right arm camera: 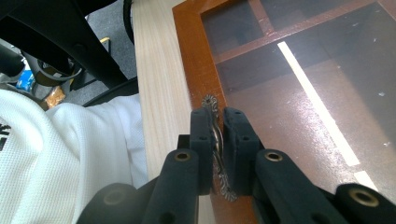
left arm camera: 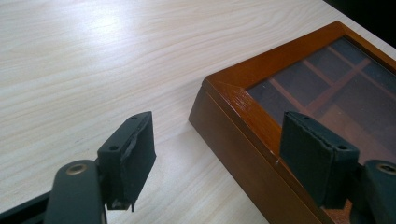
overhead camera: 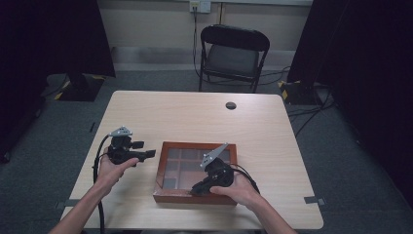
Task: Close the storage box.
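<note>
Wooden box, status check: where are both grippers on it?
Right gripper shut on metal handle at front edge of wooden box. Left gripper open beside box corner, not touching. Lid down, nothing in the way.

Both forearms come in from six o'clock in the high view. The left hand (overhead camera: 111, 170) holds the left gripper (overhead camera: 146, 155) at about nine o'clock, its jaws pointing toward three o'clock and standing wide apart. The right hand (overhead camera: 239, 189) holds the right gripper (right arm camera: 216, 135) near five o'clock, tilted down, its jaws pressed together on a thin metal handle (right arm camera: 215, 135).
</note>
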`<action>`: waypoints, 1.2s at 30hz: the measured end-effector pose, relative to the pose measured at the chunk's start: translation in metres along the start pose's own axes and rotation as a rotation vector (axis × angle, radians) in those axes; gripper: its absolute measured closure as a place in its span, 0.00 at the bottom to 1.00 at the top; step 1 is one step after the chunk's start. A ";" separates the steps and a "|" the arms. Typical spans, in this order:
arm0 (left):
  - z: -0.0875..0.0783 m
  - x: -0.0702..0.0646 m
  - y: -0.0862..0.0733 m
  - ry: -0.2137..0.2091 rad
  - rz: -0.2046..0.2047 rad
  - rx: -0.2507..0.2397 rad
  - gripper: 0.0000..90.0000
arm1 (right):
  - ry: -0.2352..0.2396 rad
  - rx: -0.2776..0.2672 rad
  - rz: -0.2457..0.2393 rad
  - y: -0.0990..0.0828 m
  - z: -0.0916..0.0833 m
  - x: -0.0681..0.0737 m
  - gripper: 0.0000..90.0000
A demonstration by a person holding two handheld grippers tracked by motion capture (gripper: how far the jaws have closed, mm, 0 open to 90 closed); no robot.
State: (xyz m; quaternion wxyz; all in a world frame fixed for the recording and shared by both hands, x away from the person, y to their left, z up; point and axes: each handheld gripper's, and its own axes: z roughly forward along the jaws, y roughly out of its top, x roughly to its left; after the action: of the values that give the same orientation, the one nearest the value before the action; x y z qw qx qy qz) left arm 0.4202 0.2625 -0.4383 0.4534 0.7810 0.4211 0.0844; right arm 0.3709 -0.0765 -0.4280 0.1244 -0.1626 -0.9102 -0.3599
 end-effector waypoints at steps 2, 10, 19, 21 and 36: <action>0.000 -0.001 0.000 -0.001 0.003 0.003 0.29 | 0.001 -0.005 -0.002 -0.001 0.000 0.000 0.93; 0.001 0.000 0.000 -0.002 0.005 0.010 0.29 | -0.031 -0.030 0.002 0.000 -0.003 0.001 0.80; 0.002 0.002 -0.001 0.021 0.005 0.035 0.29 | -0.173 -0.168 0.090 -0.004 -0.037 -0.010 0.50; 0.003 0.005 -0.002 0.026 -0.002 0.044 0.29 | -0.244 -0.208 0.131 -0.010 -0.048 -0.018 0.41; 0.006 0.028 -0.012 0.113 -0.049 0.113 0.27 | -0.691 -0.261 0.513 -0.101 -0.101 -0.072 0.17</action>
State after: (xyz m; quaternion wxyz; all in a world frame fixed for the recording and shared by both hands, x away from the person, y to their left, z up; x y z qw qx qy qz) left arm 0.4339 0.2821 -0.4575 0.3861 0.7888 0.4691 0.0931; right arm 0.4089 -0.2308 -0.4430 -0.1234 -0.5081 -0.7756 -0.3537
